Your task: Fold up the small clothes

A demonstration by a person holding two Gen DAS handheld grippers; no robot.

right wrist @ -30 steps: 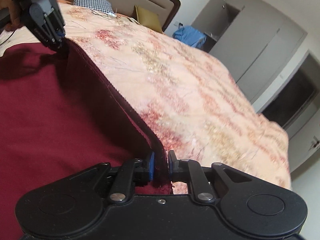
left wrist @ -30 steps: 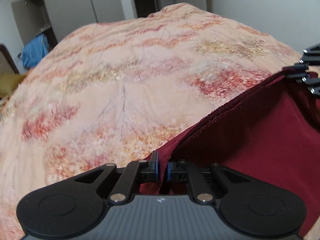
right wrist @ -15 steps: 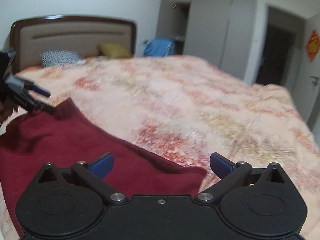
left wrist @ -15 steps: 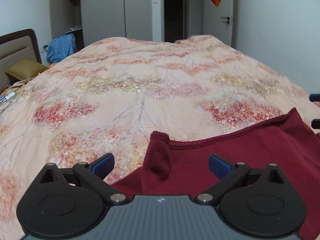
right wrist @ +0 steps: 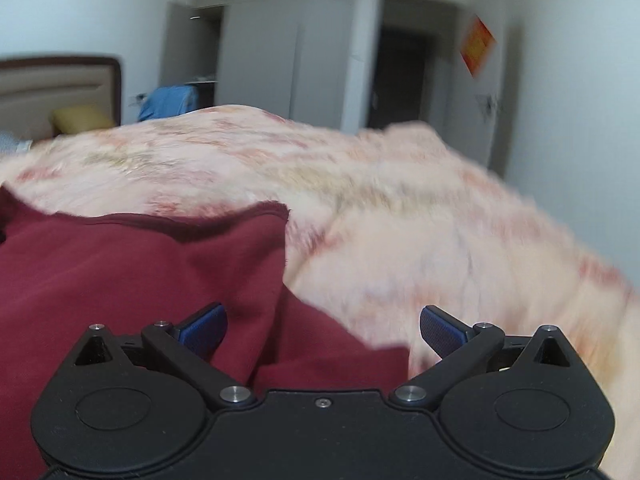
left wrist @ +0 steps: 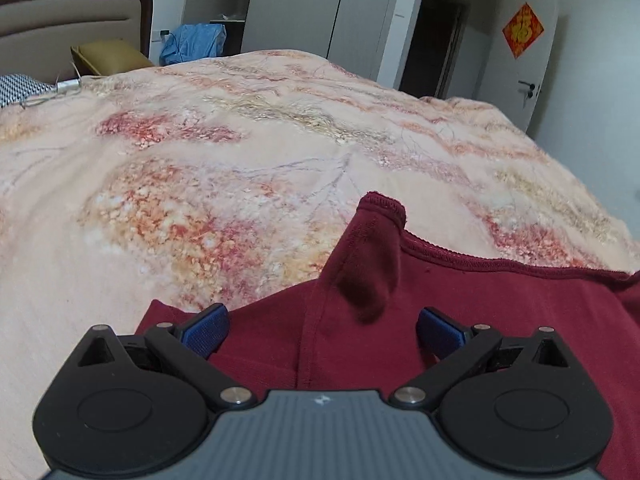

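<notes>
A dark red garment [left wrist: 460, 304] lies on the bed, one corner standing up in a small peak [left wrist: 376, 240]. My left gripper [left wrist: 322, 330] is open and empty just above the garment's near left part. In the right wrist view the same red garment [right wrist: 140, 280] fills the lower left, its far corner folded over. My right gripper [right wrist: 322, 330] is open and empty above the garment's right edge. Neither gripper shows in the other's view.
The bed has a peach floral blanket [left wrist: 240, 152], also in the right wrist view [right wrist: 440, 220]. A headboard [left wrist: 72, 12], a yellow pillow [left wrist: 108, 54] and a checked pillow [left wrist: 20, 86] are at the far left. Blue clothes [left wrist: 192, 42], wardrobe doors and a doorway stand beyond.
Both grippers were shut on the garment's edge a second ago. They opened and let it drop onto the bed, then drew back and tilted up.
</notes>
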